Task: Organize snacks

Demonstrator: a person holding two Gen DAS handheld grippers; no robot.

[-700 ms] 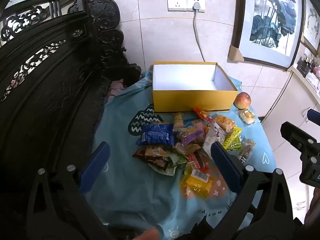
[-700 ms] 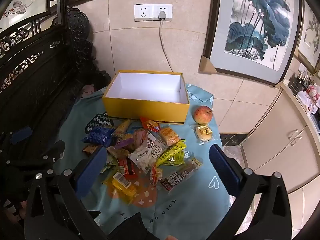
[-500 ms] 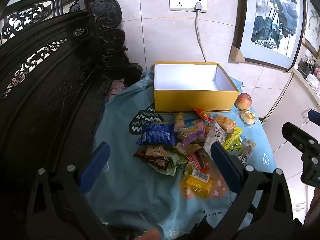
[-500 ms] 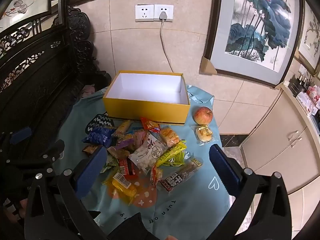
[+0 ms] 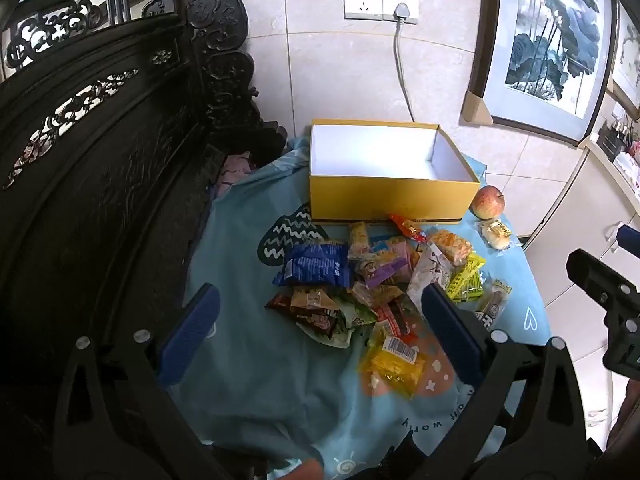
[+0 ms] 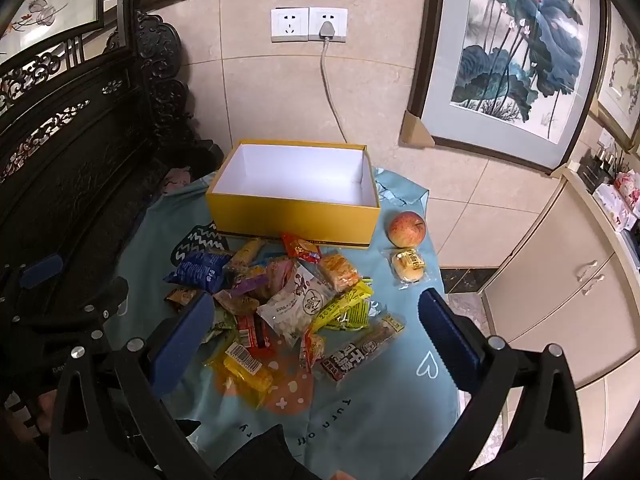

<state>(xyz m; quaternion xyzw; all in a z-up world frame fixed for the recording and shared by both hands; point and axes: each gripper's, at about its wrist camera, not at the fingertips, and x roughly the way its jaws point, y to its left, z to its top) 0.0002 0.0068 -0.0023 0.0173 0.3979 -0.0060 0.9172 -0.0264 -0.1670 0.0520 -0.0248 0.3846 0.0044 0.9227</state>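
A pile of wrapped snacks (image 5: 376,280) lies on a blue cloth, also in the right wrist view (image 6: 280,300). Among them are a blue packet (image 5: 314,264), a yellow packet (image 5: 394,364) and a white bag (image 6: 296,308). An open yellow box (image 5: 390,196) with a white, empty inside stands behind the pile; it shows in the right wrist view (image 6: 292,220) too. My left gripper (image 5: 320,332) is open and empty above the pile's near side. My right gripper (image 6: 312,332) is open and empty above the pile.
An apple (image 6: 407,229) and a wrapped bun (image 6: 408,265) lie right of the box. Dark carved wooden furniture (image 5: 100,160) stands at the left. A tiled wall with a plugged-in socket (image 6: 328,26), framed paintings (image 6: 516,52) and beige cabinets (image 6: 560,280) surround the table.
Both views have shifted very slightly; the scene sits a little lower in the frames. Nothing was taken hold of or moved.
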